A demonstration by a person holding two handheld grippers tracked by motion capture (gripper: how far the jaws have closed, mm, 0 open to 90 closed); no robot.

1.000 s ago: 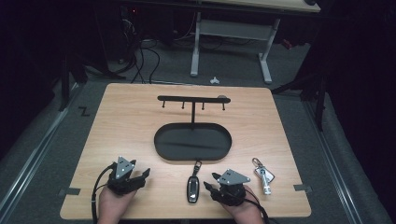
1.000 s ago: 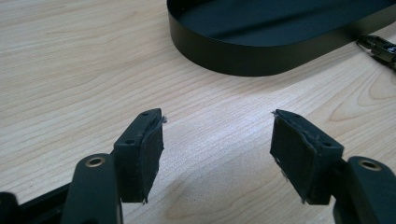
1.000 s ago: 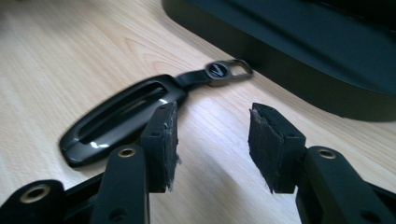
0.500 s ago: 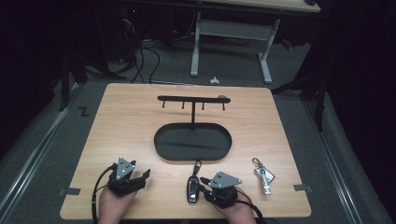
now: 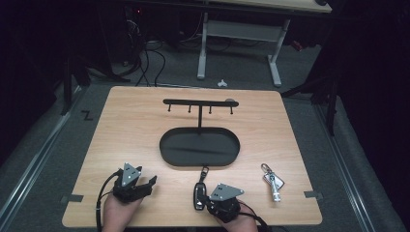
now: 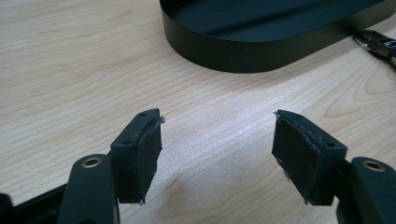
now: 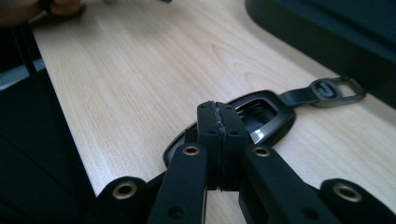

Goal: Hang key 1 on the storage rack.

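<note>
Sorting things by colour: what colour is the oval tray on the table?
Matte black oval metal tray; clearest in the high view.

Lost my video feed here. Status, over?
Left gripper open, idle on bare table. Right gripper jaws pressed together, over the black key fob, nothing visibly pinched. Nothing in the way.

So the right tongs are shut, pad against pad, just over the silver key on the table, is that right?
Not quite. The right tongs are shut pad against pad, but over the black key fob, as the right gripper view shows. The silver key lies apart, farther right in the high view.
</note>
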